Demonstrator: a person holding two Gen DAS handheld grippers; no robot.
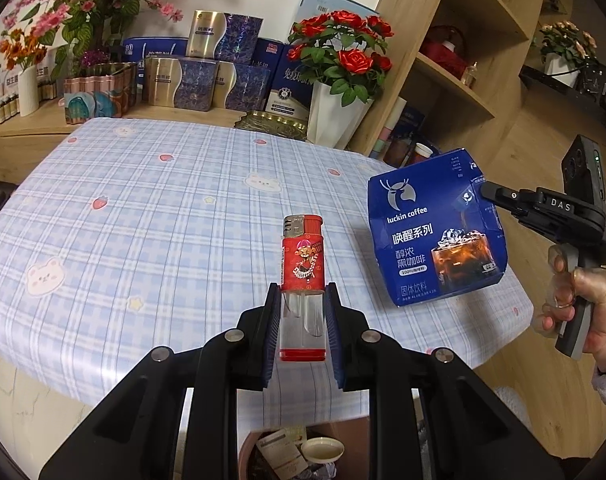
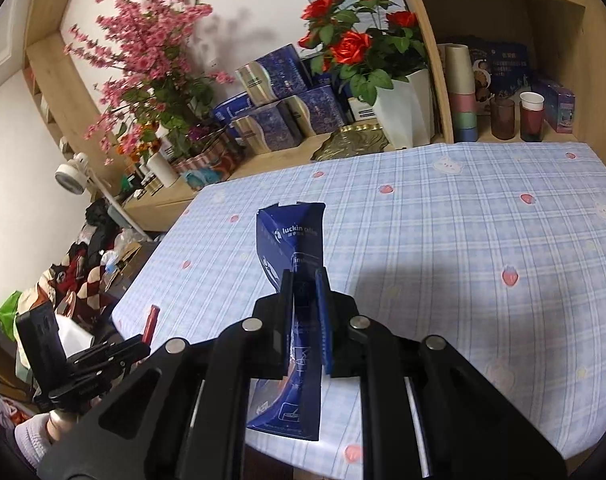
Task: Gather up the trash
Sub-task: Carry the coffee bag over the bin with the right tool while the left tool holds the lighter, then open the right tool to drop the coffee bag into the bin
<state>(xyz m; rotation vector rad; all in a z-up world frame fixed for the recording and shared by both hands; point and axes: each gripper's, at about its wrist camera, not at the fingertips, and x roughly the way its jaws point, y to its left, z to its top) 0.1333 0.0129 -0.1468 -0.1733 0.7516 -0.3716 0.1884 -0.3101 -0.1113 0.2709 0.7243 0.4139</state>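
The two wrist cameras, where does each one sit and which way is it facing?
Left wrist: on the left tool, looking along its fingers over the table; it grips a red lighter; the right hand shows.
Right wrist: on the right tool, facing the table and shelves; it pinches a blue coffee packet; a sleeve shows at lower left.
Shared: table, lighter, packet, red roses.

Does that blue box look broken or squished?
Yes. The blue cardboard coffee box is crumpled: its top flaps are torn open and its sides dented, and the right gripper pinches it flat at one edge. The red plastic lighter in the left gripper looks undamaged.
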